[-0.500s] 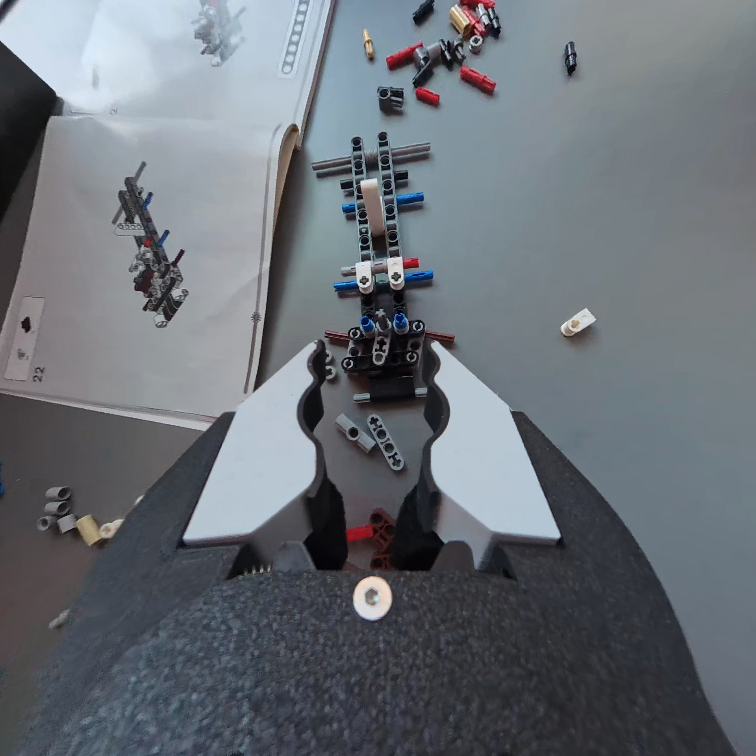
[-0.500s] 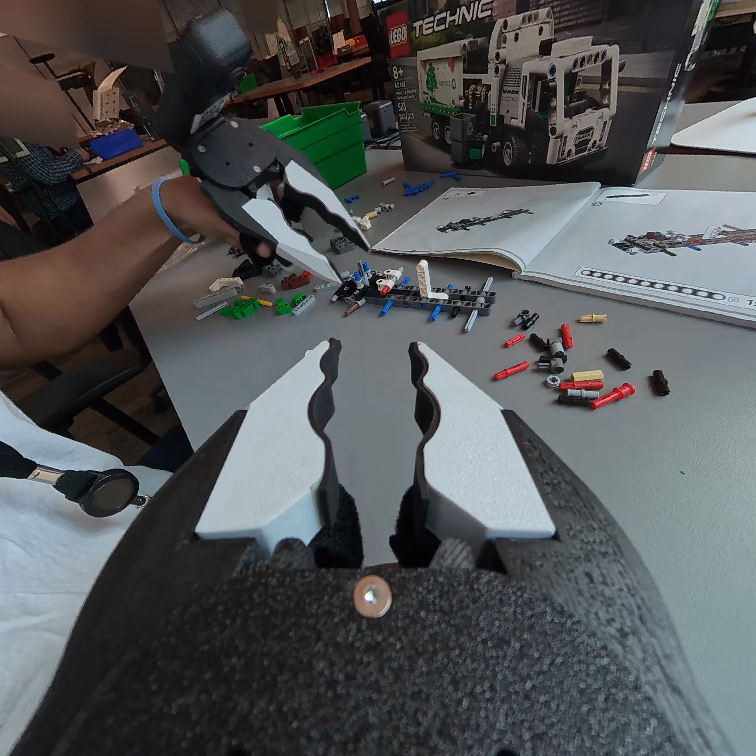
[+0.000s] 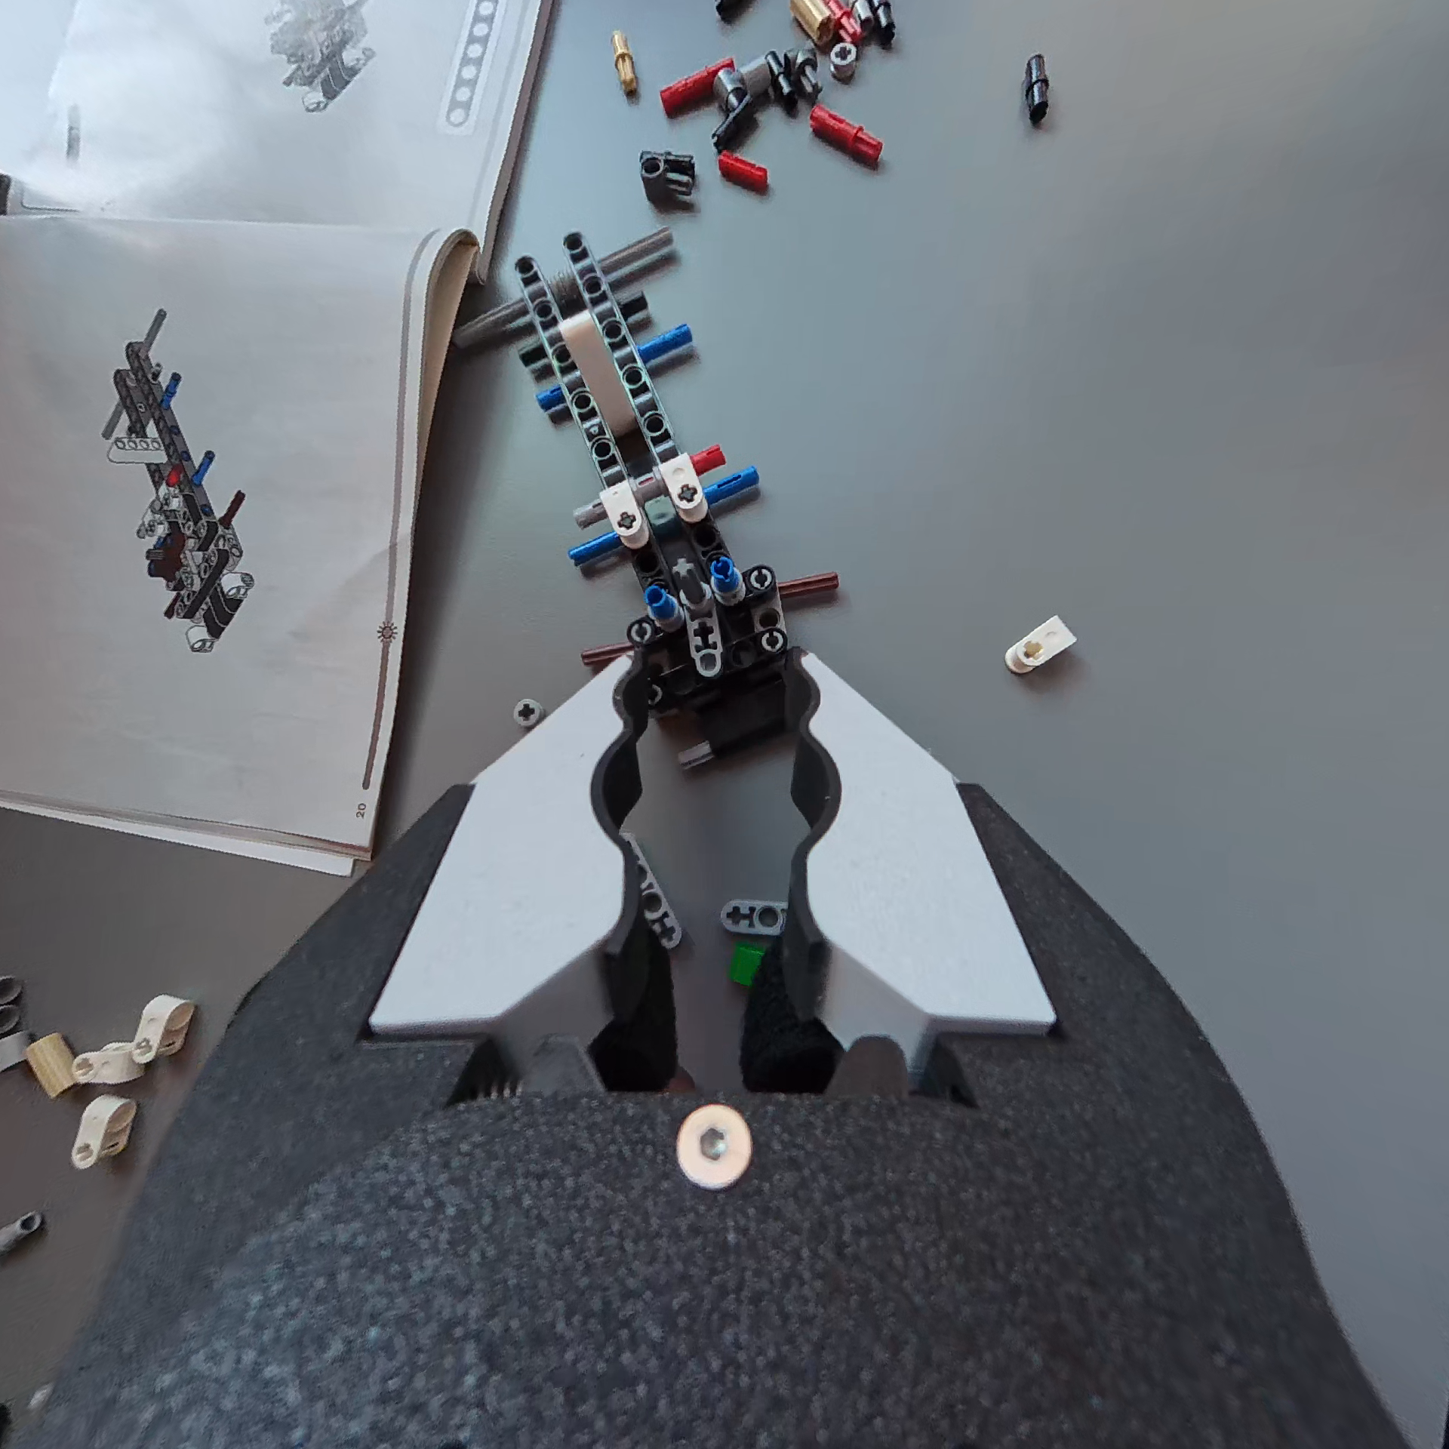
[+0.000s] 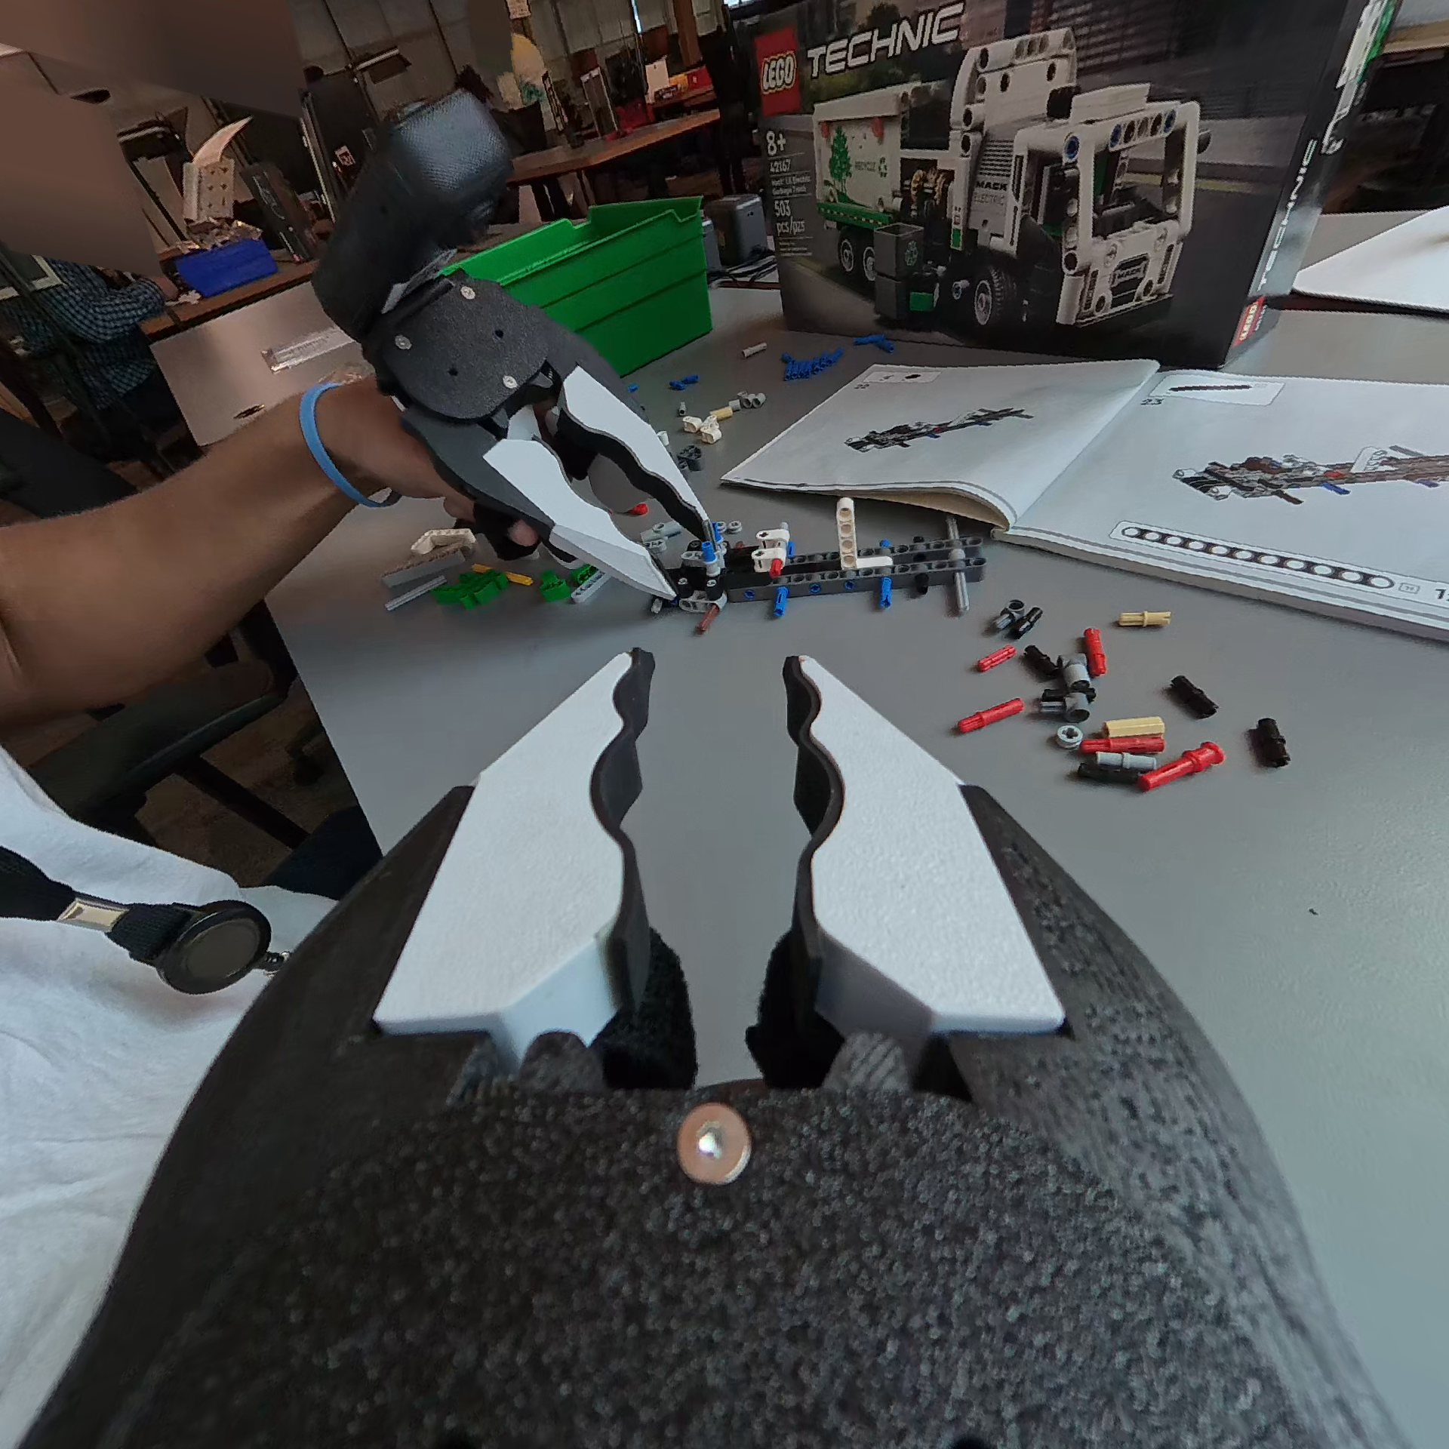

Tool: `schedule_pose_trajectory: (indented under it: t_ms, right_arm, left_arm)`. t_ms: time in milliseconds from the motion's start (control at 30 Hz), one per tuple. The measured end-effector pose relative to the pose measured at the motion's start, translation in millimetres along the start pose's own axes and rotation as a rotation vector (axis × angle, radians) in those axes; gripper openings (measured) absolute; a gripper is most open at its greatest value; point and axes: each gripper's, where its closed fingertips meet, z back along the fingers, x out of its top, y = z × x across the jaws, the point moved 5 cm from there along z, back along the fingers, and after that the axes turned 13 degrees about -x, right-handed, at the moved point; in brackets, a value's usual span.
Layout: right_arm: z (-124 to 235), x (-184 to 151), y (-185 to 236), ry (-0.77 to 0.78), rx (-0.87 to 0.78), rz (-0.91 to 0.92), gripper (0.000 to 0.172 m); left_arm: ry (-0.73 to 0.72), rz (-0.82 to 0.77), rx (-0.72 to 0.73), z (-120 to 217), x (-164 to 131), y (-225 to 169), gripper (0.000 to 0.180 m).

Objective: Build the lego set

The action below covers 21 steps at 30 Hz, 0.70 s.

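A long dark-grey beam assembly (image 3: 627, 408) with blue pins, white connectors and a black block at its near end lies on the grey table (image 3: 1098, 392). My left gripper (image 3: 715, 674) is shut on that black end block, one fingertip (image 3: 631, 690) on each side of it. The right wrist view shows the same: my left gripper (image 4: 690, 572) pinches the left end of the assembly (image 4: 855, 576), which rests on the table. My right gripper (image 4: 717, 666) is open and empty, hovering over bare table short of the assembly.
An open instruction booklet (image 3: 235, 510) lies left of the assembly. Loose red, black and grey pins (image 4: 1113, 729) lie to the right. A white connector (image 3: 1039, 644), small grey beams (image 3: 753, 916), green pieces (image 4: 486, 586), a green bin (image 4: 619, 274) and the set's box (image 4: 1019, 180) stand around. Left tips to right tips: about 15 cm. My left gripper is the nearer one to the white connector (image 3: 1039, 644): about 6 cm, against 12 cm.
My left gripper moved forward and its jaws narrowed onto the assembly's black end, which before lay just ahead of the open fingertips. The right gripper has hardly moved.
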Motion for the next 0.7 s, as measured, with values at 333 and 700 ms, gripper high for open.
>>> schedule_pose_trajectory:
  t_ms: [333, 700]
  right_arm:
    - [3.6, 0.9, -1.1, -0.003, -0.004, -0.003, 0.034]
    - [4.9, 0.9, 2.2, 0.002, -0.004, 0.007, 0.034]
  left_arm:
    - [0.021, -0.014, 0.034, 5.2, -1.1, -4.2, 0.034]
    - [-0.081, 0.137, 0.127, -8.7, 15.8, -6.9, 0.054]
